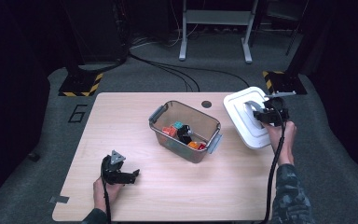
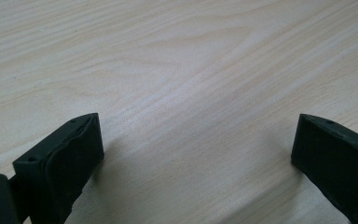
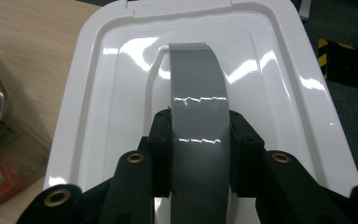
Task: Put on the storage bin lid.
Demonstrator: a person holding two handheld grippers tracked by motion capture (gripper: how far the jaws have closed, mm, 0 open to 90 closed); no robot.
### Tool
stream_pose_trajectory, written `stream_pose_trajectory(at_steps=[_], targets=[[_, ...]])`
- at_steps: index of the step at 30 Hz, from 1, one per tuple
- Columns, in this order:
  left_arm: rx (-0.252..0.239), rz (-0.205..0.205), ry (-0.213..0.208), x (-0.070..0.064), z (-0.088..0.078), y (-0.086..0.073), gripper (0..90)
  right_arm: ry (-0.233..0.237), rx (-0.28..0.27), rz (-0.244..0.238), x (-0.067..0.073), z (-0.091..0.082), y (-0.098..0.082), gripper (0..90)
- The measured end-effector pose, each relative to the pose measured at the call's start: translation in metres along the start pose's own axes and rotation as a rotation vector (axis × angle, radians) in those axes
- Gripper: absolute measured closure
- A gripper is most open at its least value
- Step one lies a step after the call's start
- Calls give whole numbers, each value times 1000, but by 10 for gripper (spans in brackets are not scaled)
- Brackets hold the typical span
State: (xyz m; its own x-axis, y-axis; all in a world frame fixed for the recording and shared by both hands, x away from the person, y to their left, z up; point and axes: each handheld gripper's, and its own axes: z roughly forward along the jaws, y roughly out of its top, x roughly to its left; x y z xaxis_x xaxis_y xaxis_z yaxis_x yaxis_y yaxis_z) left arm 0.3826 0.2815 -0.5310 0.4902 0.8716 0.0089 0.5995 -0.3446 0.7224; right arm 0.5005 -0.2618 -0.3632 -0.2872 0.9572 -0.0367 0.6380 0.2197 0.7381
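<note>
A white box lid [image 1: 242,114] with a grey handle [image 3: 198,98] hangs tilted at the table's right side. My right gripper [image 1: 265,115] is shut on that handle; in the right gripper view its black pads [image 3: 161,149] press on both sides of the grey strap, and the white lid [image 3: 116,74] spreads out behind. A clear plastic bin [image 1: 168,137] with grey latches stands mid-table and holds several coloured toys [image 1: 182,133]. My left gripper [image 1: 133,175] rests at the front left, open, with bare wood [image 2: 191,93] between its fingers [image 2: 63,158].
The wooden table [image 1: 135,196] has a round cable hole [image 1: 206,104] behind the bin. Cables [image 1: 168,70] and a metal stand [image 1: 214,28] lie on the grey floor beyond. Hazard-striped plates [image 1: 80,86] sit at the table's far corners.
</note>
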Motion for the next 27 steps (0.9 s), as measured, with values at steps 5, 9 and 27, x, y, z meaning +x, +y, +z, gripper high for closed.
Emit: stream_pose_trajectory(at_steps=[5,9,27], targets=[[2,0,-4,0,0,0,20,29,-21,-29,9,-13,15,672],[0,2,-3,0,0,0,20,62,-33,-53,19,-19,25,672],[5,0,-8,0,0,0,21,243,-43,-188,82,-5,56,672]])
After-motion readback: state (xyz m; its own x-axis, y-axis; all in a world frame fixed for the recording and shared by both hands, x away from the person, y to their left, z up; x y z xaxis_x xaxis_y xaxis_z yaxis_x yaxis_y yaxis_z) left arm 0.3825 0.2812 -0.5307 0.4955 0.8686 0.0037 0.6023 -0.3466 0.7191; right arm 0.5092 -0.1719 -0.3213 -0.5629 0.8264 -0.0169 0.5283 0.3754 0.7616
